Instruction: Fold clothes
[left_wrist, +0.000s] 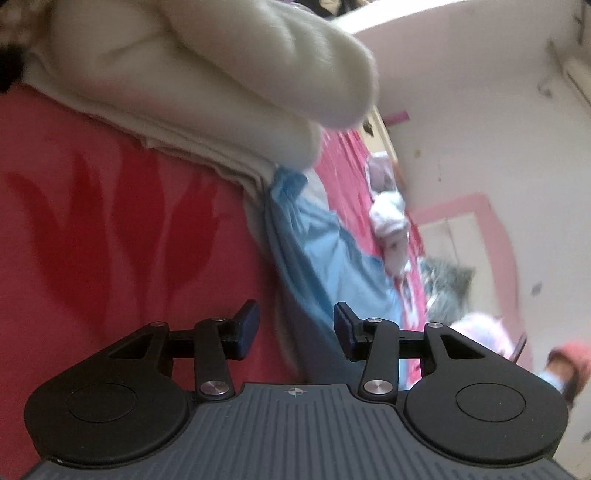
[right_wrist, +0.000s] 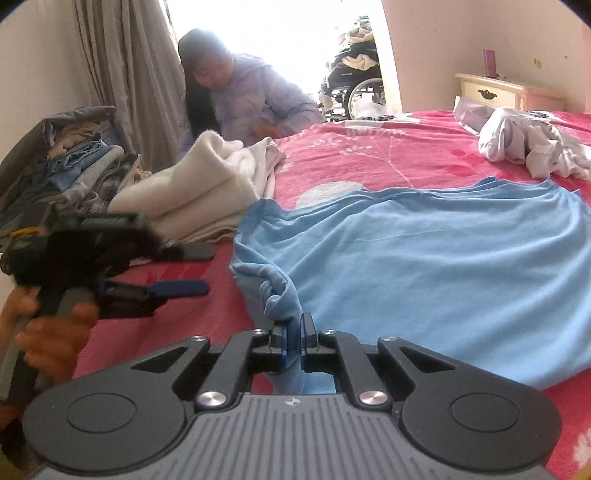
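- Blue shirt (right_wrist: 424, 266) spread on bed (right_wrist: 388, 155), not yet folded — fold just starting.
- Right gripper (right_wrist: 293, 345) clenched on shirt's near bunched corner.
- Left gripper (left_wrist: 295, 325) released, empty, beside it.
- Folded white pile (right_wrist: 192, 195) looks done; crumpled pale garment (right_wrist: 528, 144) left.

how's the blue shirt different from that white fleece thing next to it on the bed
The blue shirt lies spread out over the red bedspread; the white fleece is bunched into a thick mound. The shirt looks thin and smooth, the fleece thick and fuzzy. The right gripper is shut on a twisted corner of the shirt; no gripper touches the fleece. Both rest on the same bedspread.
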